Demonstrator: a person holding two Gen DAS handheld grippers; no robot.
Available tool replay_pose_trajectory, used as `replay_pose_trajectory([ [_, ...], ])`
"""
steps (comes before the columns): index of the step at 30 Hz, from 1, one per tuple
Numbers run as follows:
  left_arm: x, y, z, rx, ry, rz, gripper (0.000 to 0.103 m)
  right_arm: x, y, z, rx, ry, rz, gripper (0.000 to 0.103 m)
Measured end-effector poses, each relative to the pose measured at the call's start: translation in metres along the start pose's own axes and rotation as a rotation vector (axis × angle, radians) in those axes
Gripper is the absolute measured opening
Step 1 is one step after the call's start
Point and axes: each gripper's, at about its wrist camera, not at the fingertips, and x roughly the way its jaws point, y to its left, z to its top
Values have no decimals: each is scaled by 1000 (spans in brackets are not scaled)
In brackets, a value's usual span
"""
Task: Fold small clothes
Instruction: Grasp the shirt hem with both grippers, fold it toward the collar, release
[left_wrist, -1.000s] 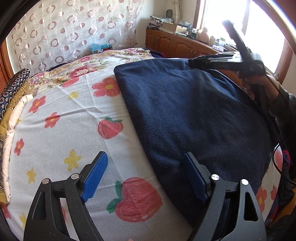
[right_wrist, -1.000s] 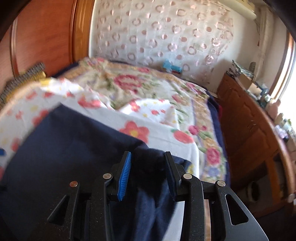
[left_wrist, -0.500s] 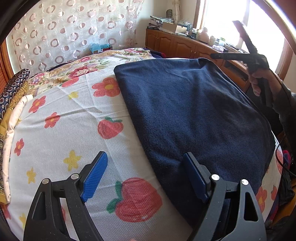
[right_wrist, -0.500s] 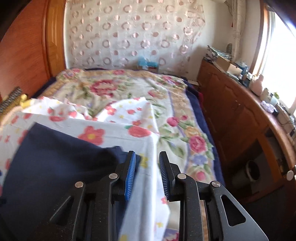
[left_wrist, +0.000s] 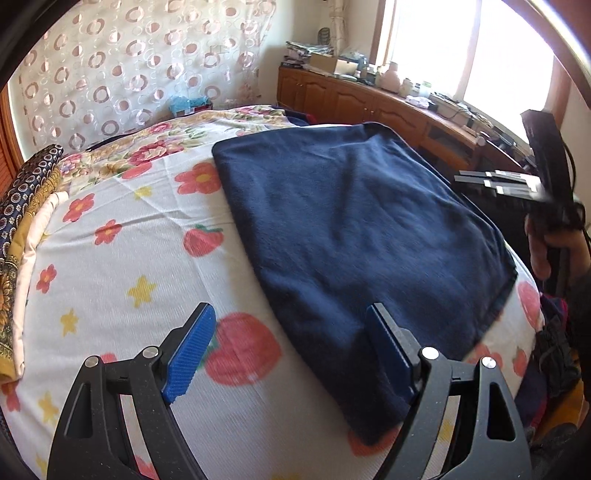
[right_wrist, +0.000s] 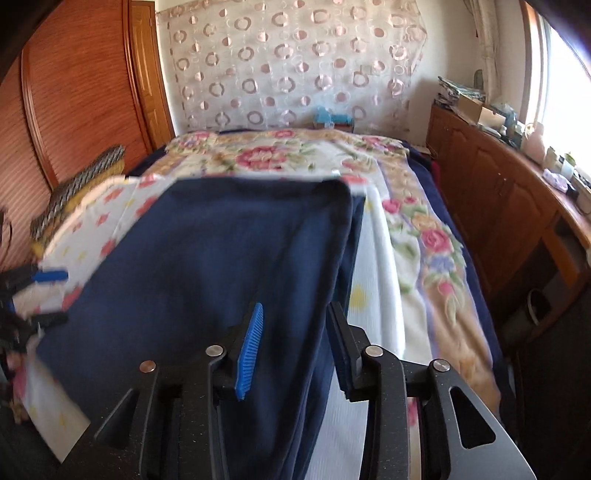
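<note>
- On bed, over the white sheet (left_wrist: 122, 266) w/ flowers & strawberries: navy cloth (left_wrist: 351, 229) lies spread flat, folded, filling the right half of the left-wrist view.
- Left gripper (left_wrist: 291, 350): jaws wide apart, nothing between pads; hovers over near edge of navy cloth, left pad above a strawberry print, right pad above the cloth.
- Right gripper (right_wrist: 295, 343): jaws opening, partway apart; right edge of the cloth runs between the pads. Can't tell if either pad touches the fabric; frame blurred.
- Right-wrist view: cloth edge drapes down the side of the sheet, double layer visible at far right corner.
- Left-wrist view: right gripper seen at far right edge, held by a hand (left_wrist: 550, 247), off the cloth's right side.
- Around: floral bedspread (right_wrist: 266, 155) beyond the sheet, circle-pattern curtain (right_wrist: 295, 62) behind bed, wooden cabinets (right_wrist: 495, 199) on right below a bright window, patterned folded pile (left_wrist: 22, 206) at left edge.
</note>
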Motion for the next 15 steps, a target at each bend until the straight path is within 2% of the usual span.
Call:
replay_pose_trajectory([
  [5, -2, -12, -6, 31, 6, -5, 84, -19, 0, -34, -5, 46, -2, 48],
  [10, -4, -17, -15, 41, 20, -27, 84, -34, -3, -56, 21, 82, -3, 48],
  [15, -10, -17, -27, 36, 42, -75, 68, -48, -5, -62, 40, 111, -15, 48],
])
